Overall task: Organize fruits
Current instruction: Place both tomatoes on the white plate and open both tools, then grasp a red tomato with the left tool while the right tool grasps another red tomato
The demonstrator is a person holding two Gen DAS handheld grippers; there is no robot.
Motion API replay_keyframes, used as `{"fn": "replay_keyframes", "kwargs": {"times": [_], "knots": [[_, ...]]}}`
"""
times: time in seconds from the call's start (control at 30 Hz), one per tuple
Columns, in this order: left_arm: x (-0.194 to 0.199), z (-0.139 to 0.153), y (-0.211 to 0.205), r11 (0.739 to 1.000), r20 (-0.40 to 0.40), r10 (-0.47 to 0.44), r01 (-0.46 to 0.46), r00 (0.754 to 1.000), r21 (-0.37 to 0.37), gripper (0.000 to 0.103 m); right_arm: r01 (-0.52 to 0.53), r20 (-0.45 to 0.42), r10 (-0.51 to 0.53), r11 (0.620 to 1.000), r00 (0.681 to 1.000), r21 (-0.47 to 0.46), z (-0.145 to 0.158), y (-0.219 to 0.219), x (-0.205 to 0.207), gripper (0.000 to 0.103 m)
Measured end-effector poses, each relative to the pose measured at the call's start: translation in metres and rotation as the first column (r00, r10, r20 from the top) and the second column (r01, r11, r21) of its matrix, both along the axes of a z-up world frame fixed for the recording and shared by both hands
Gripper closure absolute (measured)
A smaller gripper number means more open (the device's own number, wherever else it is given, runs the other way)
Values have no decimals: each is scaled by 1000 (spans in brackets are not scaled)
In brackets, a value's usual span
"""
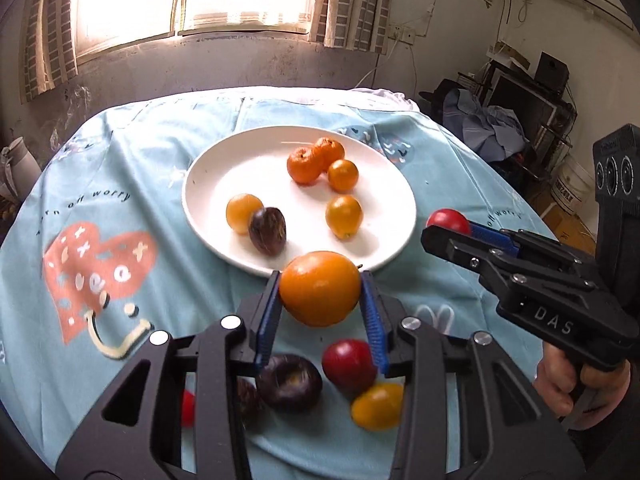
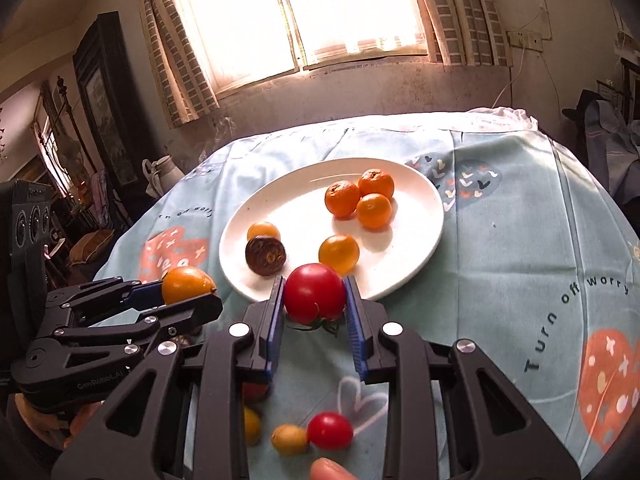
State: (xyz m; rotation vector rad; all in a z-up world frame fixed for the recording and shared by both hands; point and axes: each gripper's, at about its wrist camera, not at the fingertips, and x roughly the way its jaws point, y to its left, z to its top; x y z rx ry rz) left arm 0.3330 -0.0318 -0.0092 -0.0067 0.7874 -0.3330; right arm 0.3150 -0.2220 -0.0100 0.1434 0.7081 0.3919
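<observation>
My left gripper (image 1: 320,294) is shut on an orange fruit (image 1: 319,289), held above the cloth just before the near rim of the white plate (image 1: 208,184). My right gripper (image 2: 315,294) is shut on a red tomato (image 2: 315,293), also held just before the plate's (image 2: 424,240) near rim. The plate holds three small oranges (image 1: 310,162), several yellow-orange fruits and a dark purple fruit (image 1: 267,231). The right gripper (image 1: 444,228) with the tomato shows in the left wrist view, the left gripper (image 2: 188,290) in the right wrist view.
Loose fruits lie on the blue tablecloth (image 1: 120,168) under the grippers: a dark plum (image 1: 289,382), a red tomato (image 1: 349,364), a yellow fruit (image 1: 378,406); another red tomato (image 2: 330,430) and a yellow fruit (image 2: 289,439). A white jug (image 2: 162,174) stands beyond the table's left edge.
</observation>
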Motion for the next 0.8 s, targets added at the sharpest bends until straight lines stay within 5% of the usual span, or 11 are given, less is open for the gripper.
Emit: {"fn": "replay_keyframes", "kwargs": {"times": [0.27, 0.33, 0.4, 0.47, 0.63, 0.8], "knots": [[71, -16, -14, 997, -26, 49, -48, 998, 62, 64, -1, -45, -1, 999, 999, -43, -28, 4, 59, 73], [72, -13, -14, 995, -22, 68, -67, 997, 67, 60, -5, -50, 2, 998, 999, -64, -31, 7, 61, 60], [64, -5, -8, 990, 10, 109, -110, 994, 89, 37, 22, -29, -25, 997, 999, -76, -25, 2, 54, 45], [53, 6, 8, 989, 50, 128, -131, 991, 62, 11, 10, -5, -11, 996, 1000, -83, -15, 0, 43, 44], [-3, 20, 56, 982, 90, 191, -190, 978, -20, 10, 1, 27, 2, 994, 1000, -113, -3, 0, 2, 45], [-47, -7, 91, 956, 52, 294, -293, 954, -31, 10, -8, -27, 5, 992, 1000, -126, -21, -1, -37, 45]]}}
